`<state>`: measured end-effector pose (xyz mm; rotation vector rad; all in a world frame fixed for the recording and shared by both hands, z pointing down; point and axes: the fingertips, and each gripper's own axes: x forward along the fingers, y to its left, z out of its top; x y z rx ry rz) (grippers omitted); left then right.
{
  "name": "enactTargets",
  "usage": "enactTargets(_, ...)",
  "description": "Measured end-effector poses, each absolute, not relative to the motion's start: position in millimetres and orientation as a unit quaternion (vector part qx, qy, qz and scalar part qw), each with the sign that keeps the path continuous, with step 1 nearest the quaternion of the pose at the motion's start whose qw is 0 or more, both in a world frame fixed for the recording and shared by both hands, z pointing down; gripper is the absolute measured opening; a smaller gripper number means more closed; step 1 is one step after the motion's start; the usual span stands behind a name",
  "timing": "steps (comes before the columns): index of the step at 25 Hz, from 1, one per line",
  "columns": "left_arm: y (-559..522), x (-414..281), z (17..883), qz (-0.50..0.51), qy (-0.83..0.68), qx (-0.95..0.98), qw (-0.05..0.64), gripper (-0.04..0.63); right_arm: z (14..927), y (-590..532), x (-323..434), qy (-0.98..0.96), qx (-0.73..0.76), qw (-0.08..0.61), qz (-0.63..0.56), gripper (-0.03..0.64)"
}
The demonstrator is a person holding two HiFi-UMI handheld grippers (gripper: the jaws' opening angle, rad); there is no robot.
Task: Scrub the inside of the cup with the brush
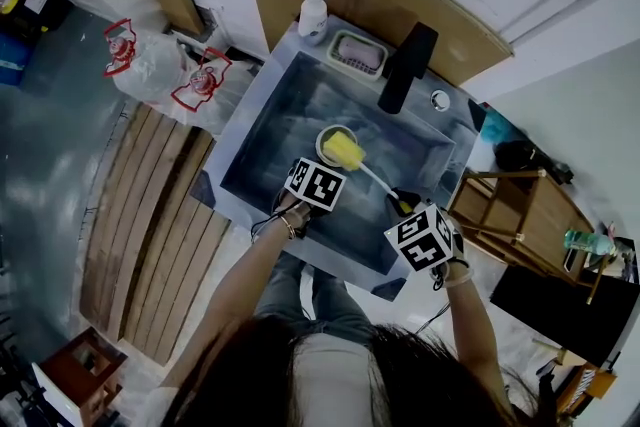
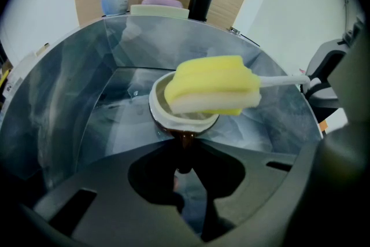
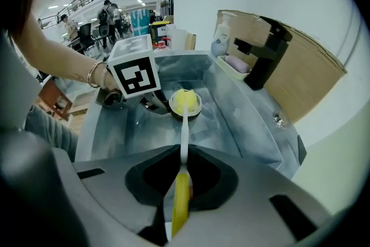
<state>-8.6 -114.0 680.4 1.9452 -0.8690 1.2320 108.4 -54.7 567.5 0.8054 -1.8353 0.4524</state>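
left gripper [image 2: 184, 166]: clenched on handle of cup [image 2: 157, 111], cup just ahead of it, inside sink [image 2: 69, 107]
right gripper [image 3: 180, 191]: grasping brush [image 3: 184, 124] by yellow handle
brush head: yellow sponge at cup mouth, far ahead of right gripper
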Motion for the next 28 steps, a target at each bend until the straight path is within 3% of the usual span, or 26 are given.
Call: enactTargets(28,-114.6,-9.2,680.5,0.471,-0.332,0.746,0.334,0.069,572.2,-99.2,91.8,-0.696,0.278,0.622,0.228,0.057)
